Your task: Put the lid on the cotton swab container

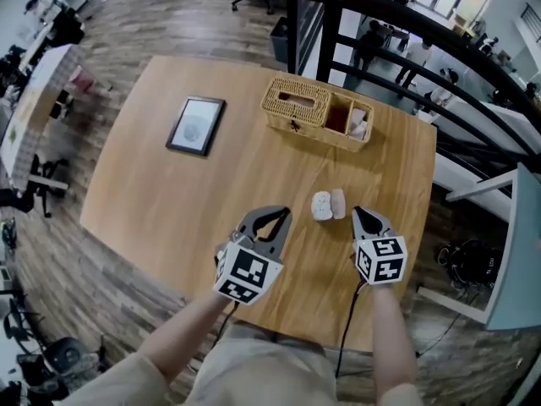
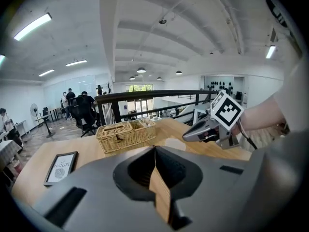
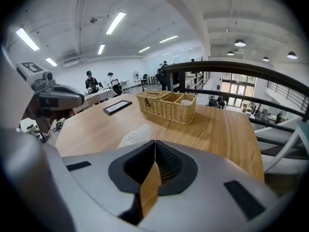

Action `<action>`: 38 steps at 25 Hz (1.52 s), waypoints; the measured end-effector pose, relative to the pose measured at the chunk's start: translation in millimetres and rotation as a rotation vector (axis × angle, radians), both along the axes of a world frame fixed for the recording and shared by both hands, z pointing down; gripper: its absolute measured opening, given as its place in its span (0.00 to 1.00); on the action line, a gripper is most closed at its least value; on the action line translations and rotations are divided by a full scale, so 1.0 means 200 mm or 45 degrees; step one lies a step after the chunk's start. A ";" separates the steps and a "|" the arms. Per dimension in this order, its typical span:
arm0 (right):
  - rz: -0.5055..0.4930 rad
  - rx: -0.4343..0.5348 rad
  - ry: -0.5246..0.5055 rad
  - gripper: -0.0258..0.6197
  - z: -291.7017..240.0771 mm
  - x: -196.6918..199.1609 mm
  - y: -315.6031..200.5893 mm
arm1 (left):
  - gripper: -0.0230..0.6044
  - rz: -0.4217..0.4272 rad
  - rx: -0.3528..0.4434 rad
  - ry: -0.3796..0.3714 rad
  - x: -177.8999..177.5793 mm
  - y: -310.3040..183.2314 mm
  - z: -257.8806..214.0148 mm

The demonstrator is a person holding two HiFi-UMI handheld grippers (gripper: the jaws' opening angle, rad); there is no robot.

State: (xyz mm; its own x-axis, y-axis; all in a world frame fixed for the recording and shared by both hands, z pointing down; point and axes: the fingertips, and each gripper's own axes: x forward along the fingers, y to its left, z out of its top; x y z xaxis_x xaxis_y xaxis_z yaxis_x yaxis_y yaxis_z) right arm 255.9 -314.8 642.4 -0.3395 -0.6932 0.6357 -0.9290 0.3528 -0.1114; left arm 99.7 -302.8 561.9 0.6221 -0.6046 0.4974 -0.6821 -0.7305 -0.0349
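Frame (image 1: 196,125): flat on the table (image 1: 161,201), left of the basket (image 1: 296,106) and well apart from it; no part in this step.
Left gripper (image 1: 285,213): in front of the basket's left part, toward the person; jaws pressed together, nothing between them; short of the container, not touching it.
Container (image 1: 321,205): small, white, speckled on its upper face, probably swab tips; on bare wood in front of the basket's middle, well apart from it.
Lid (image 1: 339,203): paler piece, in front of the basket's right compartments; touching the container or just beside it, not to be told which; named as the lid by judgement only.
Right gripper (image 1: 358,215): in front of the basket's right end; jaws closed tip to tip, empty; clear of the lid.
Stage: lid off, neither piece grasped; approach only.
Method, left: spread the jaws first, then clasp the container low across its body, leaving the mouth free.
Method, right: spread the jaws, pinch the lid by its rim, lightly, since such thin plastic probably flexes.
Method, seating: lift the lid clear, bring its open side square to the mouth, press evenly and without tilt.
Risk: closed jaws nudging either light piece across the smooth wood; swabs spilling if the container tips.
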 end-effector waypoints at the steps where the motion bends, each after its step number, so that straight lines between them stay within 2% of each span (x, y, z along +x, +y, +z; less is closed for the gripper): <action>1: -0.005 -0.010 -0.011 0.08 0.02 -0.01 -0.01 | 0.07 -0.001 -0.011 -0.004 -0.01 0.00 0.02; 7: -0.160 0.010 0.068 0.08 0.04 -0.11 -0.09 | 0.07 -0.006 -0.058 -0.006 -0.06 0.00 0.09; 11: -0.219 -0.001 0.026 0.08 0.02 -0.22 -0.10 | 0.07 0.001 -0.051 -0.030 -0.09 0.01 0.09; 15: -0.271 -0.017 0.039 0.08 0.04 -0.31 -0.10 | 0.07 -0.009 -0.052 -0.033 -0.13 0.01 0.10; 20: -0.302 -0.033 0.147 0.08 0.08 -0.39 -0.10 | 0.07 -0.013 -0.070 -0.040 -0.17 0.02 0.12; 26: -0.278 -0.010 0.180 0.08 0.10 -0.40 -0.11 | 0.07 -0.028 -0.090 -0.042 -0.20 0.05 0.15; 31: -0.194 -0.100 0.016 0.08 0.09 -0.37 -0.10 | 0.07 -0.026 -0.067 -0.038 -0.20 0.06 0.09; 38: -0.147 0.034 -0.025 0.08 -0.24 -0.40 -0.04 | 0.07 -0.035 0.047 -0.027 -0.25 0.03 -0.15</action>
